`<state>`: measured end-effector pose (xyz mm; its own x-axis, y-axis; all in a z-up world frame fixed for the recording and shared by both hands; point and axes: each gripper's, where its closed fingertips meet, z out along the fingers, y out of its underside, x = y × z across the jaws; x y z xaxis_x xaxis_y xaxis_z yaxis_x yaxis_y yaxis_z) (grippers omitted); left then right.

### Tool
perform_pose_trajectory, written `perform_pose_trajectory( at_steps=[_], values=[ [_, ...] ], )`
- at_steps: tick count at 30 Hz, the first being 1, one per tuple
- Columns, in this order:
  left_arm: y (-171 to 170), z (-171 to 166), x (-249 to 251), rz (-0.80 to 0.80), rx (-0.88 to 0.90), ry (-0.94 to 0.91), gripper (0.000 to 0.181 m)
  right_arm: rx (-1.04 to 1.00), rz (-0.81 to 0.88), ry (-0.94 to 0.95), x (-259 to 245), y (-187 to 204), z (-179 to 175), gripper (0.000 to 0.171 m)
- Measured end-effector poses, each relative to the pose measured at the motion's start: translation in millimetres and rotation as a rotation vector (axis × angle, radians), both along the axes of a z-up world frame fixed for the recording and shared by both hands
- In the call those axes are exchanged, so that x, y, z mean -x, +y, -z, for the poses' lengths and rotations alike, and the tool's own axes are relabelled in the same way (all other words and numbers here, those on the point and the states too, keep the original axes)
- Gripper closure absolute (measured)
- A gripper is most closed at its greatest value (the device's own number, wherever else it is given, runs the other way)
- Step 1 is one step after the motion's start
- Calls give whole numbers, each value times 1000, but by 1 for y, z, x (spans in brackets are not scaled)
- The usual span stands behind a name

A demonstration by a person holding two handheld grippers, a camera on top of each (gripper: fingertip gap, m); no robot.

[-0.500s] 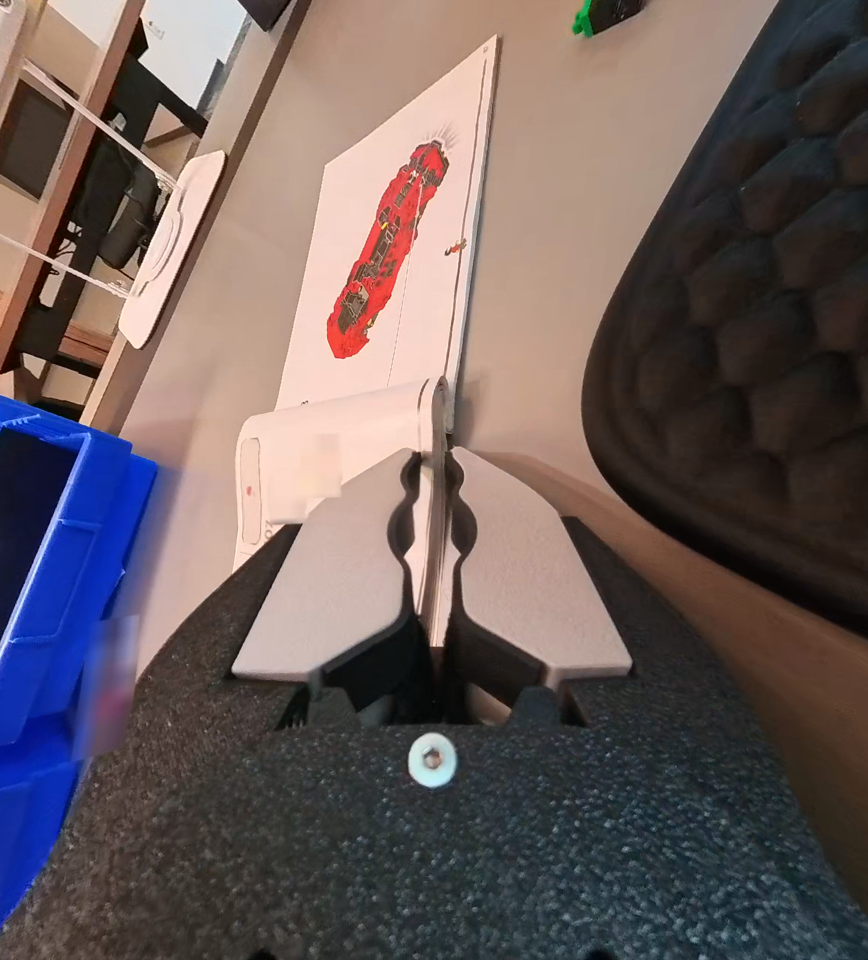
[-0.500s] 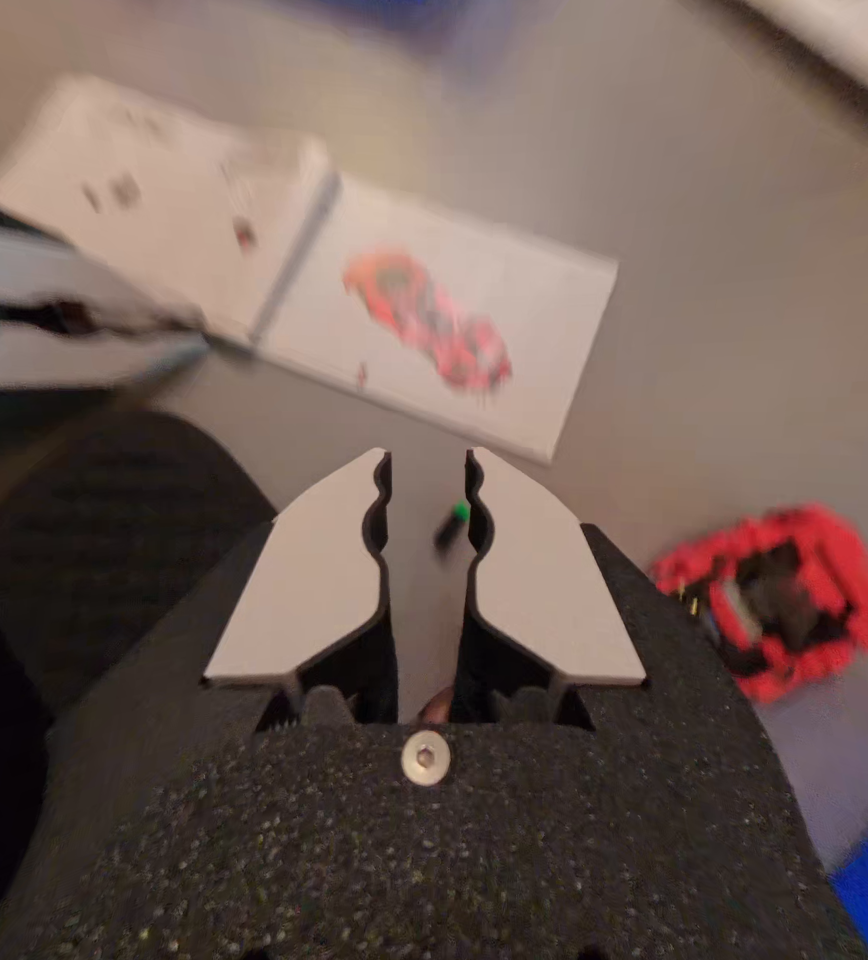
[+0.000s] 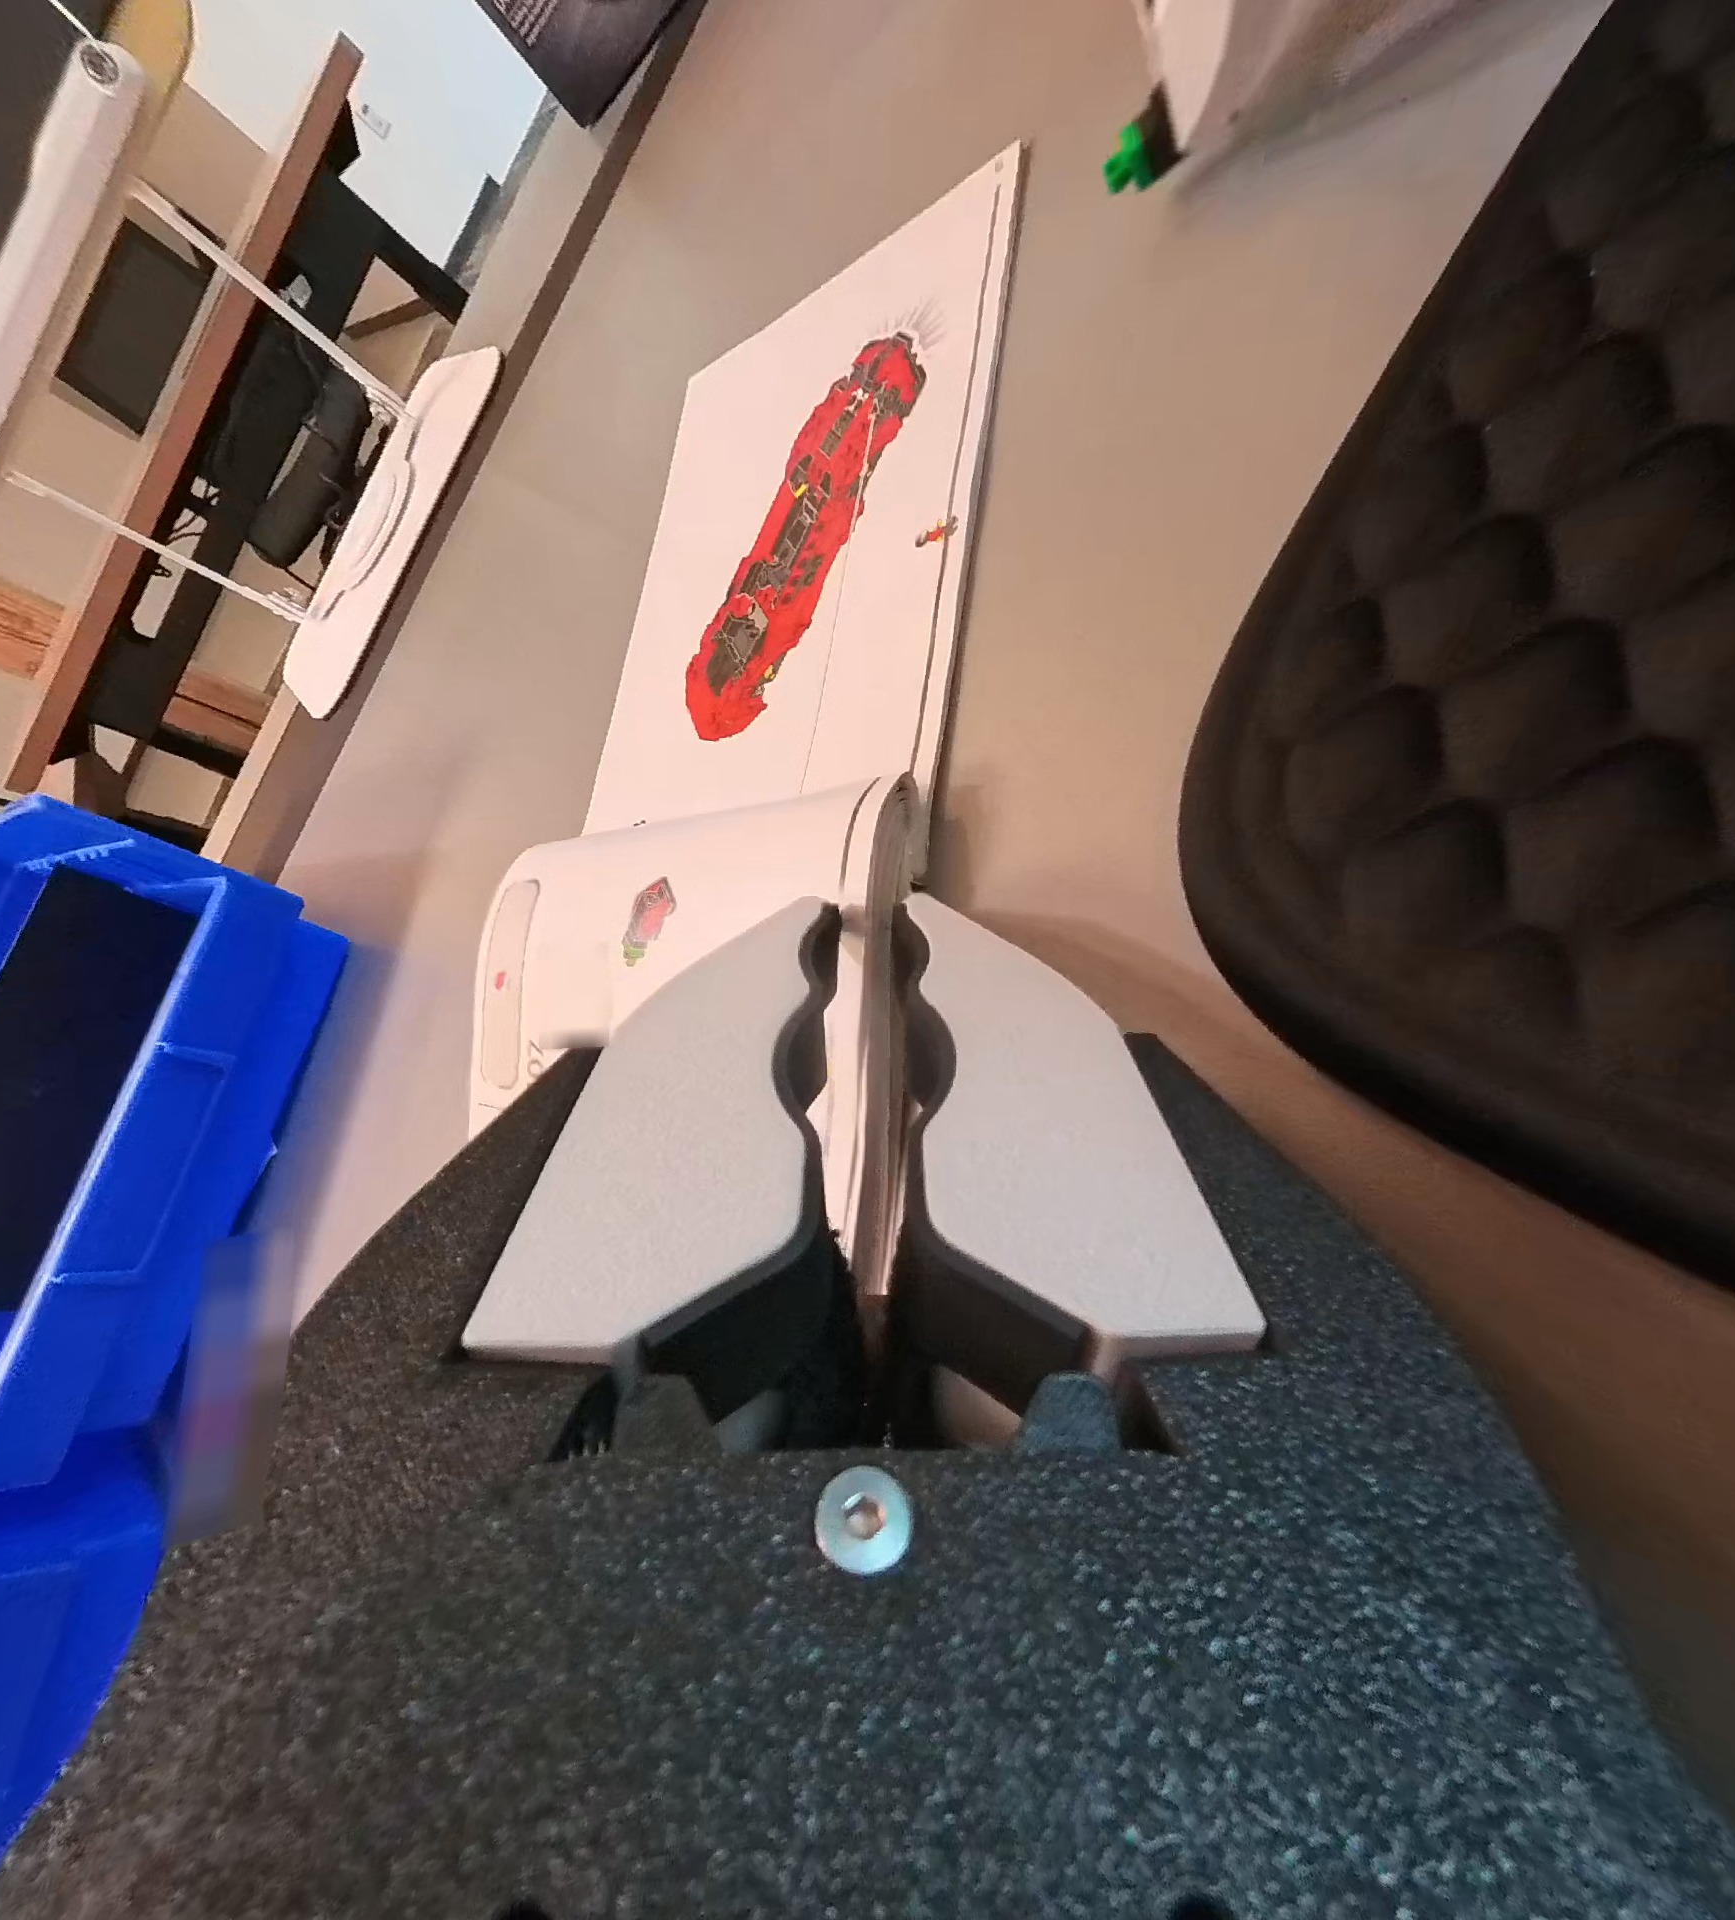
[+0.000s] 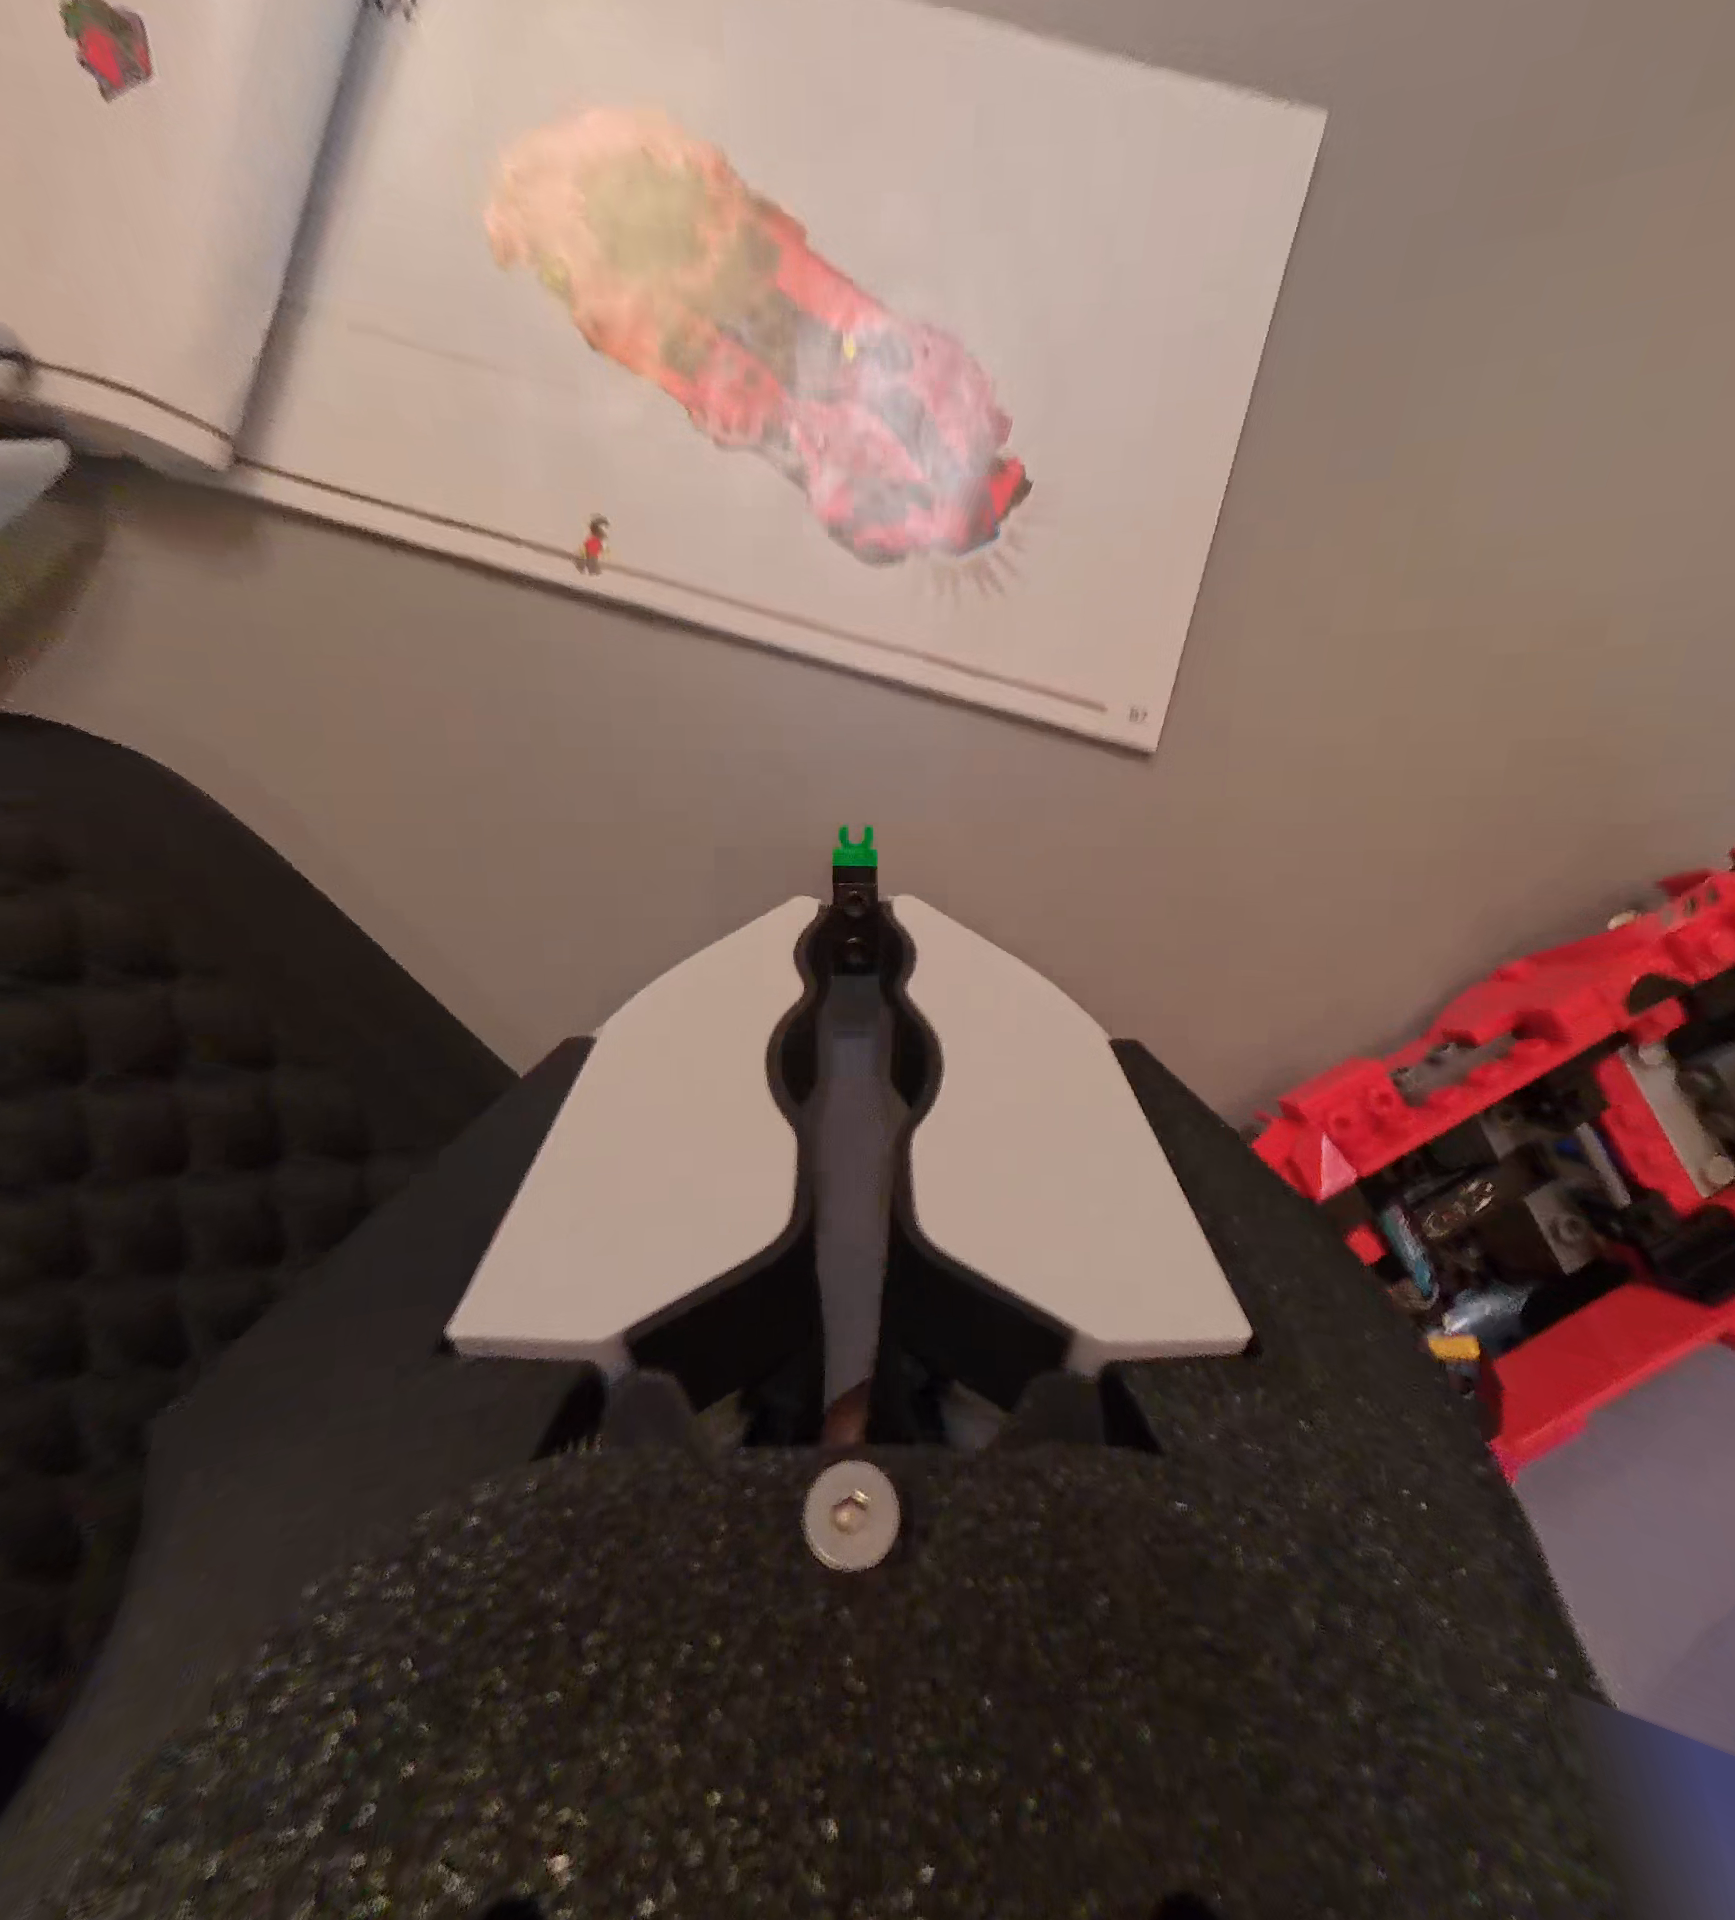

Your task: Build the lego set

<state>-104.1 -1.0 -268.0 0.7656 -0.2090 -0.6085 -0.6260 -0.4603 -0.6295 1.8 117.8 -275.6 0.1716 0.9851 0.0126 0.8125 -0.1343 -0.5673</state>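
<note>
My left gripper point(image 3: 865, 914) is shut on a stack of pages of the white instruction booklet point(image 3: 821, 582), holding them bent upward. The open page shows a red car picture. My right gripper point(image 4: 855, 902) is shut on a small black and green lego piece point(image 4: 854, 871) whose green clip sticks out past the fingertips, above the grey table. The same piece and right gripper show at the top right of the left wrist view point(image 3: 1133, 156). The partly built red lego car point(image 4: 1590, 1122) lies at the right of the right wrist view. The booklet point(image 4: 946, 582) lies ahead of the right gripper.
A blue plastic bin point(image 3: 63, 1122) stands close on the left of the left gripper. A black quilted cushion point(image 3: 1569, 644) fills the right of the left wrist view and shows at the left of the right wrist view point(image 4: 94, 1091). A white flat plate point(image 3: 395, 520) lies at the table's far edge.
My right gripper has closed on the black and green piece, which lay loose between its open fingers before, and moved nearer the booklet. My left gripper still holds the pages.
</note>
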Motion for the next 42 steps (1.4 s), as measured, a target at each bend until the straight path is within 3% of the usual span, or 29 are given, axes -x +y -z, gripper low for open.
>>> perform_pose_trajectory(
  at_steps=[6, 12, 15, 19, 24, 28, 32, 35, 39, 42],
  values=[
    [1, -6, -2, 13, -37, 6, 173, -7, -145, 109, 54, -22, -22, 163],
    [1, -7, -4, 25, -40, 16, 173, -6, -207, -6, 99, -19, -3, 163],
    [1, -6, -3, 26, -36, 6, 173, 7, -208, -57, 105, -19, 6, 163],
    [1, -5, -1, 24, -29, -14, 173, 18, -213, -43, 104, -25, 4, 146],
    [0, -5, 0, 26, -33, -14, 173, 61, -209, 97, 86, -37, -25, 135],
    [0, -3, 1, 23, -20, -10, 173, 96, -197, 210, 21, -33, -85, 135],
    [1, 0, 0, 23, 5, -6, 173, -54, -38, 266, -98, 19, -163, 142],
    [6, -1, -1, 8, 59, 7, 171, -94, 61, 256, -194, 51, -198, 150],
    [16, -3, -1, -17, 119, -37, 169, -97, 47, 1, -293, 77, -172, 150],
    [27, -5, 5, -59, 155, -105, 167, -57, -72, -164, -328, 89, -132, 151]
  ],
)
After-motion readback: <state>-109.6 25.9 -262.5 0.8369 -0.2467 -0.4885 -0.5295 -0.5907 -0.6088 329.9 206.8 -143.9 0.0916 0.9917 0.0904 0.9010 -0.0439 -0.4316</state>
